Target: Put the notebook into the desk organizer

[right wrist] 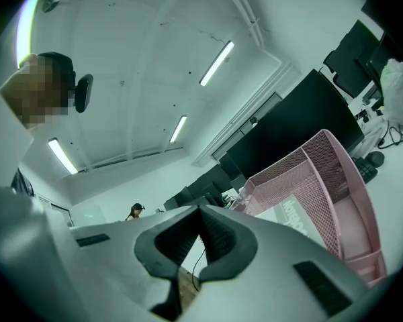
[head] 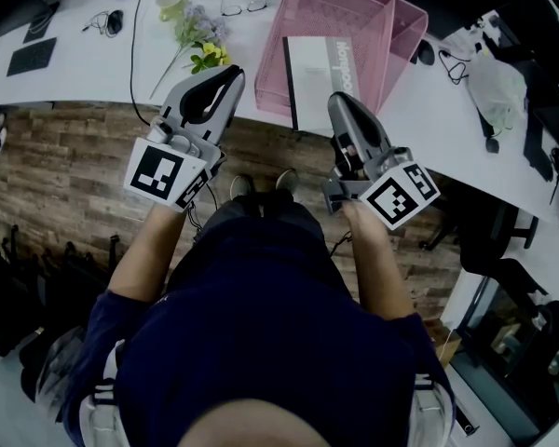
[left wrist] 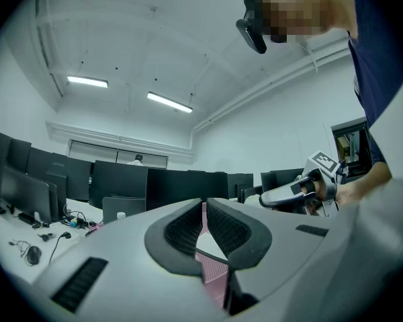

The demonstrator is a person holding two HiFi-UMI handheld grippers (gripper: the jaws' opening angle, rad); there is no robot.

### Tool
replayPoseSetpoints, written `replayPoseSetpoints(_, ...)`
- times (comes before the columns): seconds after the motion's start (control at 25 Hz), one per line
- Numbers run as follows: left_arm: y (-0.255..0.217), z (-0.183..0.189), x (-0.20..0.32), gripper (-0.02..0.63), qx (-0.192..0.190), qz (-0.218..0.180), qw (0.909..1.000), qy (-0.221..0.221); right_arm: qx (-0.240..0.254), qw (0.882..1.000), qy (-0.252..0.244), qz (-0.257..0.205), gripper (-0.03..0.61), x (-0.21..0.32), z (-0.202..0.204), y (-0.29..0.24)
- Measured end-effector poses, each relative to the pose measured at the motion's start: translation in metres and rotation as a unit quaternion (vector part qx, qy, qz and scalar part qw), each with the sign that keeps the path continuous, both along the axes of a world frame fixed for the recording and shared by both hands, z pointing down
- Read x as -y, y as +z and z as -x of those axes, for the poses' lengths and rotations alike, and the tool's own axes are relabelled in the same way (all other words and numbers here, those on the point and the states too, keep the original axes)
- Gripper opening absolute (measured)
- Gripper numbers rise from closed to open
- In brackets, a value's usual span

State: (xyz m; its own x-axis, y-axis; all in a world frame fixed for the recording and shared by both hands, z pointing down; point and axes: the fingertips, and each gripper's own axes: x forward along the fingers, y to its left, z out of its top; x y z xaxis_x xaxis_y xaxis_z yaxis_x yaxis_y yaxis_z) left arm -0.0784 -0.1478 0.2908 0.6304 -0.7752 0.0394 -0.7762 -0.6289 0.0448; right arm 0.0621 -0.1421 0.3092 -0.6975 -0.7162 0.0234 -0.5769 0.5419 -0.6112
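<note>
left tongs (head: pixel 235 73): closed, pads meeting at the tips, nothing between them; left of centre in the head view, above the bench edge, pointing toward the top of the frame.
right tongs (head: pixel 341 101): closed tight, empty; right of centre in the head view, tips overlapping the near right corner of the notebook in the picture; in the right gripper view, tilted up toward the ceiling.
notebook (head: pixel 317 74): pale cover with grey print and a dark spine, lying flat inside the desk organizer, near end at the organizer's open front; in the right gripper view seen through the mesh at right of centre, apart from the pads.
desk organizer (head: pixel 405 28): pink wire mesh tray, upper centre of the head view, on the bench; right half of the right gripper view; only a pink sliver between the pads in the left gripper view.
bench (head: pixel 84 77): white, curving across the top of the head view.
flowers (head: pixel 201 37): purple and yellow, lying on the bench at upper left, just above the left tongs.
cup (head: pixel 171 0): pale, beside the flowers at the top edge.
marker cubes: one on each tool, left (head: pixel 164 175), right (head: pixel 400 194), close to the hands.
floor (head: pixel 56 161): wood planks, below the bench, left middle of the frame.
</note>
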Motion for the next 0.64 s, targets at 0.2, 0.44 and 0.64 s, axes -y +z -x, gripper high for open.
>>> replayPoseSetpoints(0.2,0.0002,-0.0012,0.0007,0.043,0.000,0.000,1.0000,0.000,-0.004,1.000,0.000,0.001,0.005,0.0000,-0.0013,0.0016)
replayPoseSetpoints(0.44,0.0021,-0.0027,0.0009,0.043,0.000,0.003,1.0000,-0.002,-0.006,1.000,0.002,0.003,0.005,-0.0004,-0.0041,0.0038)
replayPoseSetpoints(0.64,0.0037,-0.0031,0.0012,0.043,0.000,0.004,1.0000,-0.003,-0.005,1.000,0.003,0.004,0.005,-0.0006,-0.0054,0.0064)
